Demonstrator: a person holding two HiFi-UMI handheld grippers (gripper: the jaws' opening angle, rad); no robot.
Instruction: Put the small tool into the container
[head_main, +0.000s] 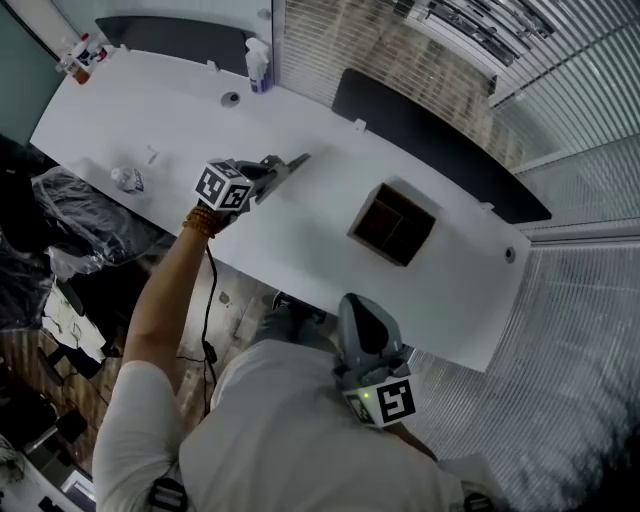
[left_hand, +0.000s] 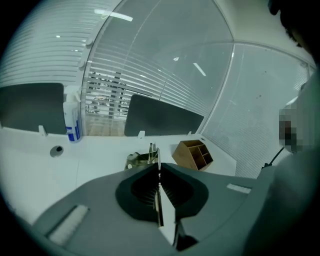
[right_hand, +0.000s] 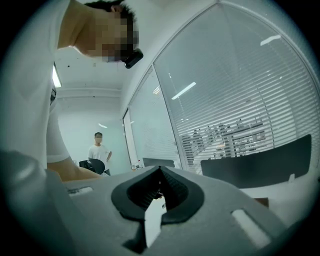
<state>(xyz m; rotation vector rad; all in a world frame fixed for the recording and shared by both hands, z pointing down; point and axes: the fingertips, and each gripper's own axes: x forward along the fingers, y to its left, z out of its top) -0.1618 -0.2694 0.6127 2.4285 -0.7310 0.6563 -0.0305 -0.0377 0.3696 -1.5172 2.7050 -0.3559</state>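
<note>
Because the left tool (head_main: 281, 168) pinches only the thin end of the small metal implement (head_main: 298, 159), over the counter (head_main: 150, 110) left of the wooden container (head_main: 392, 222), it could twist loose short of the compartments. The right tool (head_main: 352, 303) is pressed together, empty.

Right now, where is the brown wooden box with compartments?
Head view: the brown wooden box stands on the white table, to the right of the left gripper, which holds a small metal tool.
</note>
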